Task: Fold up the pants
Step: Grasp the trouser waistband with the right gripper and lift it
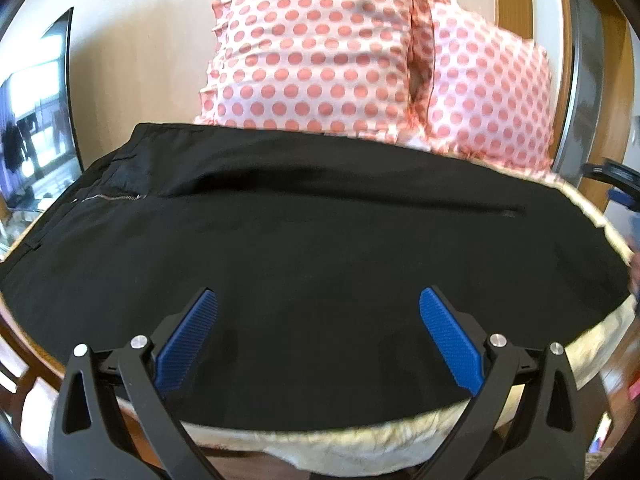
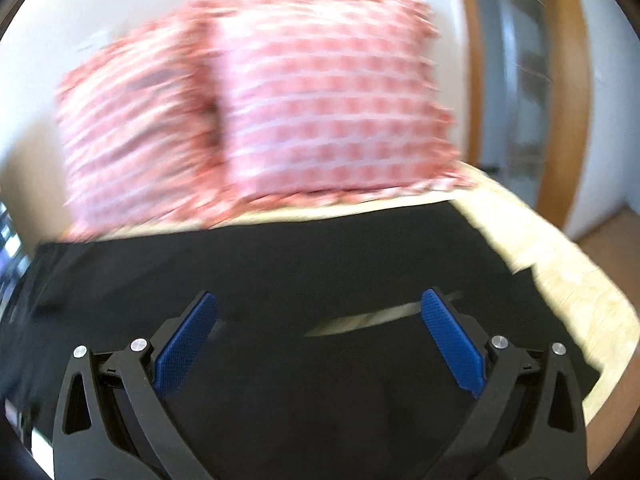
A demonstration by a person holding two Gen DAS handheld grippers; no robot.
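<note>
**Pants laid out, folding barely begun**

On the cream cover, before two dotted pillows: black pants spread flat, zipper at left. Left gripper and right gripper both wide, holding nothing. Apparently only halved lengthwise; crosswise folds left.
</note>
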